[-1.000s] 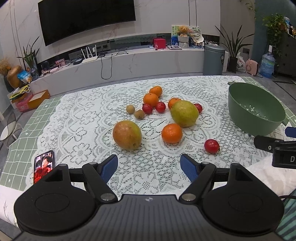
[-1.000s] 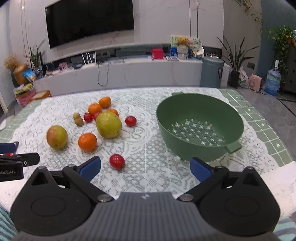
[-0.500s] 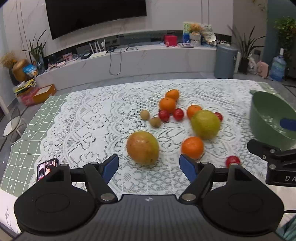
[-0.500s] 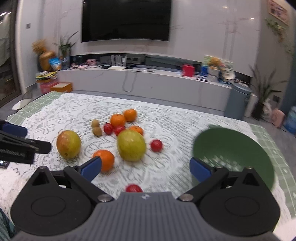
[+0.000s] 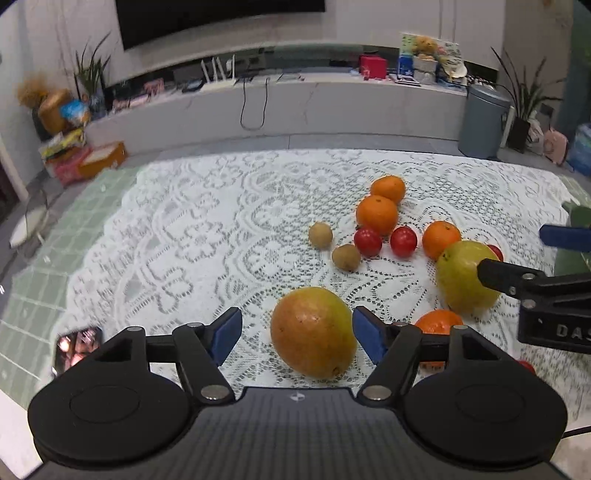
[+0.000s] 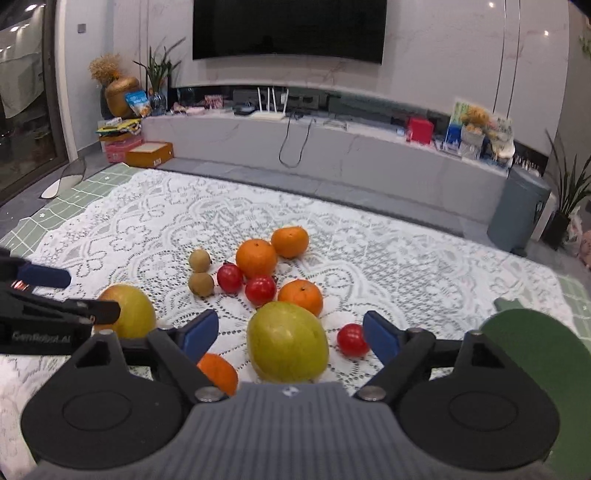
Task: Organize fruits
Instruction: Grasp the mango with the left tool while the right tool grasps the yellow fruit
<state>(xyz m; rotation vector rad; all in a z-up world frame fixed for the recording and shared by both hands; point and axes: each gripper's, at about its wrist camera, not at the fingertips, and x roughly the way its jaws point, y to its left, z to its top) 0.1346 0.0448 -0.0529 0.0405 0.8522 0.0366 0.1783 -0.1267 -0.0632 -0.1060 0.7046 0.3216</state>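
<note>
While every fruit is lying on the tabletop (image 6: 406, 258), none is showing in the green colander (image 6: 535, 354) at four o'clock. The left hand-held gripper (image 5: 297, 330) is closing, jaws still apart, around the orange mango (image 5: 312, 330); the right hand-held gripper (image 6: 290, 334) is doing likewise around the green mango (image 6: 287, 341).

You are working under even indoor light from overhead; small ceiling spots glint on the glossy wall (image 6: 461, 55) at the top of the right wrist view. Shadows under the fruit are soft and short. The television (image 6: 290, 27) stays a flat black with almost no reflection. Both views bend strongly at the edges (the cabinet (image 5: 295, 103) curves like a bow), and the corners go dark. The left wrist view is smeared by motion, worst at its edges, where the phone (image 5: 79, 347) is a blur. The green bowl (image 6: 543, 354) is soft-edged too.
</note>
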